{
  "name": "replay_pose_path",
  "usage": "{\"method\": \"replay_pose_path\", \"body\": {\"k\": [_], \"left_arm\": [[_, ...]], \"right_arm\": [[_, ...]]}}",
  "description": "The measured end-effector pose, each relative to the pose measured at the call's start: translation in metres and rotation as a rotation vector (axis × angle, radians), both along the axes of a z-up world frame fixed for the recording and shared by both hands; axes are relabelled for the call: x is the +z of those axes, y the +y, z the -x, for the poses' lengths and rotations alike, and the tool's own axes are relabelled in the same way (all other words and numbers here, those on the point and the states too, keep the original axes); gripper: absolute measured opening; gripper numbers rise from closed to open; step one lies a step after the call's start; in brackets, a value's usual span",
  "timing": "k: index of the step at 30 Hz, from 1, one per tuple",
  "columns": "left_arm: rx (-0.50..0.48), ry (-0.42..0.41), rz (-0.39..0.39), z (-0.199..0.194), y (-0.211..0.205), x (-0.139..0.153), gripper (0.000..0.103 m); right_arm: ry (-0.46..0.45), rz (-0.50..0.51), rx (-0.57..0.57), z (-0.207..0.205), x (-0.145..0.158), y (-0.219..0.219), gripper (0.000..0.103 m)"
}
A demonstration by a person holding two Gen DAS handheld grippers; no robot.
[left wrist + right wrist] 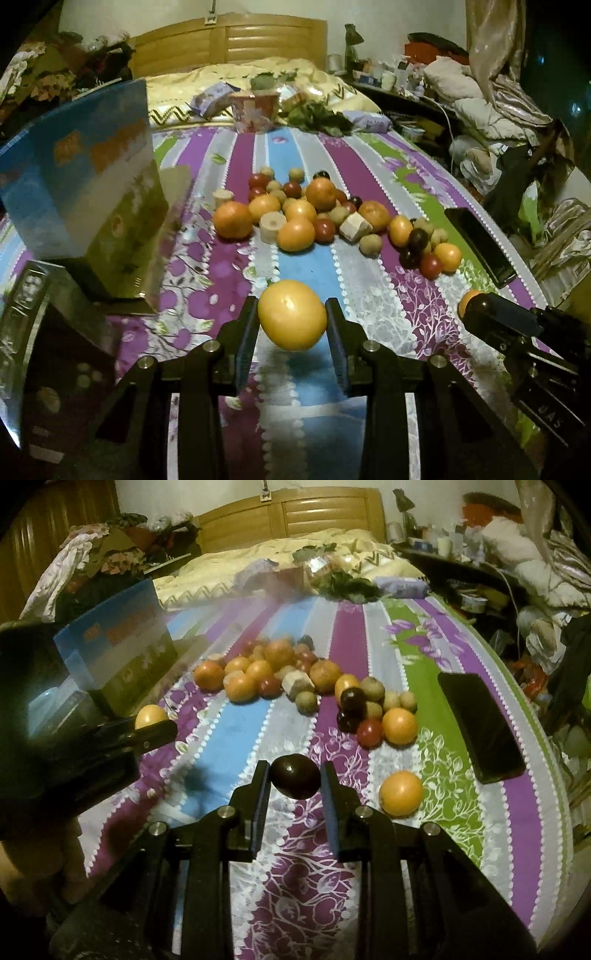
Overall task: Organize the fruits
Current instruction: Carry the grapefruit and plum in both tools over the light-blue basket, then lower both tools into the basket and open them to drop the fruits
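The left gripper (292, 325) is clamped on a yellow-orange citrus fruit (291, 314), its two pads pressing the fruit's sides and holding it clear of the bed. The right gripper (294, 786) is closed on a dark plum (294, 781), likewise held above the cloth.

The fruit pile (314, 214) is the landmark: oranges, red and dark plums, small tan fruits and pale cut chunks lie heaped together on the striped bedsheet (369, 280). One lone orange (400, 793) sits on the sheet nearer the camera than the pile, just right of the right gripper. A black phone (480, 725) lies right of the pile, near the bed's edge. Left of the pile stands a blue-and-green box (85, 184). Beyond the pile lie a cream quilt (240, 79), packets and greens, then the wooden headboard (236, 40). Between pile and grippers the sheet is bare; clutter crowds both sides of the bed.
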State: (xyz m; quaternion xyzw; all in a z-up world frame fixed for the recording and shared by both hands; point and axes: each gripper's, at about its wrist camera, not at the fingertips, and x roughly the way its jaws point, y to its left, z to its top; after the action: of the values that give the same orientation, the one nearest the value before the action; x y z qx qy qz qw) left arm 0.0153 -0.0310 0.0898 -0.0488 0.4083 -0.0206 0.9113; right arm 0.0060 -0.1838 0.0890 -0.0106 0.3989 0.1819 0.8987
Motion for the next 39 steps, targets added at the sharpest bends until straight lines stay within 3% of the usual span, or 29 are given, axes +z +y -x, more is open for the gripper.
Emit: {"method": "replay_pose_path", "body": {"k": [16, 20, 27, 32, 39], "left_arm": [[0.073, -0.056, -0.004, 0.035, 0.052, 0.059, 0.037], [0.164, -0.068, -0.008, 0.062, 0.104, 0.088, 0.037], [0.435, -0.035, 0.027, 0.117, 0.241, 0.114, 0.037], [0.557, 0.008, 0.055, 0.153, 0.317, 0.113, 0.037], [0.631, 0.1, 0.105, 0.188, 0.389, 0.089, 0.037]], "right_arm": [[-0.072, -0.038, 0.069, 0.009, 0.063, 0.048, 0.028], [-0.09, -0.057, 0.155, 0.011, 0.091, 0.087, 0.028], [-0.042, -0.09, 0.341, 0.015, 0.118, 0.186, 0.028], [0.051, -0.099, 0.474, 0.018, 0.116, 0.265, 0.028], [0.16, -0.04, 0.6, 0.029, 0.096, 0.349, 0.028]]}}
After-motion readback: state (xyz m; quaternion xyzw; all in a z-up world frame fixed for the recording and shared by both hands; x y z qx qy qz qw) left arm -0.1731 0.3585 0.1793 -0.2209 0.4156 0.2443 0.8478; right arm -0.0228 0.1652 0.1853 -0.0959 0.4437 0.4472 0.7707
